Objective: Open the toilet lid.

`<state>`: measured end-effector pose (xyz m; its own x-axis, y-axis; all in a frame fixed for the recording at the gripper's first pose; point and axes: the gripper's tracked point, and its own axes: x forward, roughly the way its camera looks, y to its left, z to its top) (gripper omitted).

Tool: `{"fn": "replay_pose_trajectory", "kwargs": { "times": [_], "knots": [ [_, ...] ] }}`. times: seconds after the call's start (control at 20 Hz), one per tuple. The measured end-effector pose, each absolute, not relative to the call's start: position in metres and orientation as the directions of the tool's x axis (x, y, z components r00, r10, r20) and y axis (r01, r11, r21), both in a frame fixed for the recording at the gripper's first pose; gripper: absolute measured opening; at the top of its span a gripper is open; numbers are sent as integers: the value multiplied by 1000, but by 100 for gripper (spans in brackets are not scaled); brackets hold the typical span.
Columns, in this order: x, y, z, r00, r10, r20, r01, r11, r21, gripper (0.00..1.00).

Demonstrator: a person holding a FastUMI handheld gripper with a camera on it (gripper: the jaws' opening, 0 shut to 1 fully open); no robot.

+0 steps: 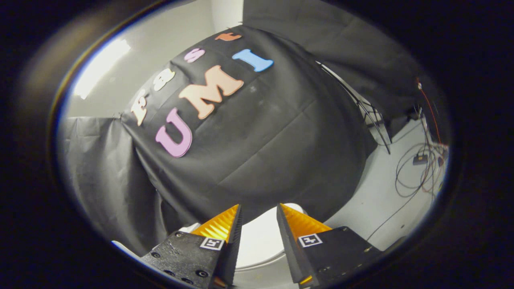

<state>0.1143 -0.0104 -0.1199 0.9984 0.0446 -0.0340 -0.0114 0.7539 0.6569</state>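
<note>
Parted and empty, the tongs [259, 210] hover over the white toilet lid [259, 241], which shows in the gap between the fingers and is largely hidden behind them, so whether it is raised cannot be told. Beyond hangs the booth's black cloth wall [273, 136]. Off to the right, loose cables [417, 168] lie on a pale floor [377, 200].
</note>
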Motion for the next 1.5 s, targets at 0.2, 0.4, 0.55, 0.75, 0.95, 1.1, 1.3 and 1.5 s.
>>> {"fn": "replay_pose_trajectory", "kwargs": {
  "times": [0.2, 0.4, 0.55, 0.75, 0.95, 1.1, 1.3, 1.5],
  "knots": [
    [136, 20, -157, 995, 72, -74, 5, 684, 730, 52],
    [152, 42, -187, 988, 98, -115, 28, 631, 775, 53],
    [161, 50, -210, 986, 92, -142, 64, 573, 817, 53],
    [168, 51, -247, 979, 41, -197, 156, 463, 872, 53],
    [167, 53, -280, 969, 5, -247, 228, 365, 902, 53],
    [168, 47, -289, 968, -22, -250, 244, 321, 915, 53],
    [168, 26, -288, 975, -76, -210, 223, 236, 946, 53],
    [176, 3, -287, 981, -115, -158, 178, 185, 967, 49]
  ]
}}
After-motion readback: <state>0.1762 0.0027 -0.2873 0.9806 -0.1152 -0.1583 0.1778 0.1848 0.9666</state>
